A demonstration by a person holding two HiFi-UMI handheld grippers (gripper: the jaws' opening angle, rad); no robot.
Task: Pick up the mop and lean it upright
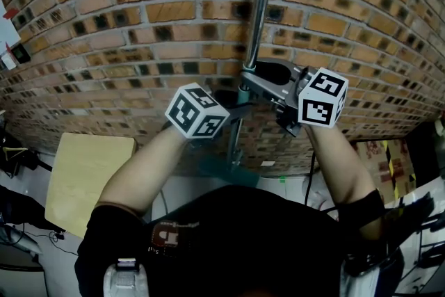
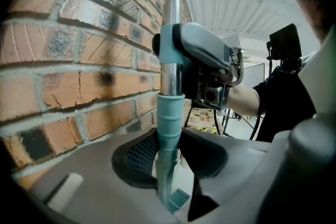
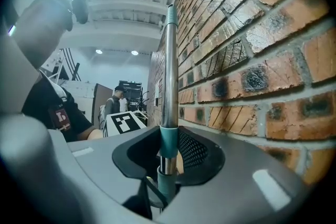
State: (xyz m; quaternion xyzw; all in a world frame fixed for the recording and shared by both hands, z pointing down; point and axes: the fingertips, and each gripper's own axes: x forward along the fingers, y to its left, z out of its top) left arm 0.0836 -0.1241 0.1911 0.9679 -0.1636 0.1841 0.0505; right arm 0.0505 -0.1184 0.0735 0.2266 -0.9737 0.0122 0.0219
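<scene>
The mop [image 1: 254, 17] stands upright against the brick wall [image 1: 139, 24], its metal pole running up the middle of the head view to a teal grip at the top edge. Its teal head [image 1: 226, 169] sits low in the frame, just above the person's dark shirt.

The left gripper [image 1: 233, 111] reaches in from the left, lower on the pole. In the left gripper view, that gripper [image 2: 168, 160] is clamped on a ribbed teal sleeve of the mop [image 2: 169, 86].

The right gripper [image 1: 249, 78] comes in from the right and sits higher. In the right gripper view, this gripper [image 3: 168, 157] is closed on the pole at a narrow teal collar. There the mop [image 3: 169, 76] rises just beside the bricks.

A pale wooden surface [image 1: 90, 174] lies at the lower left of the head view.
</scene>
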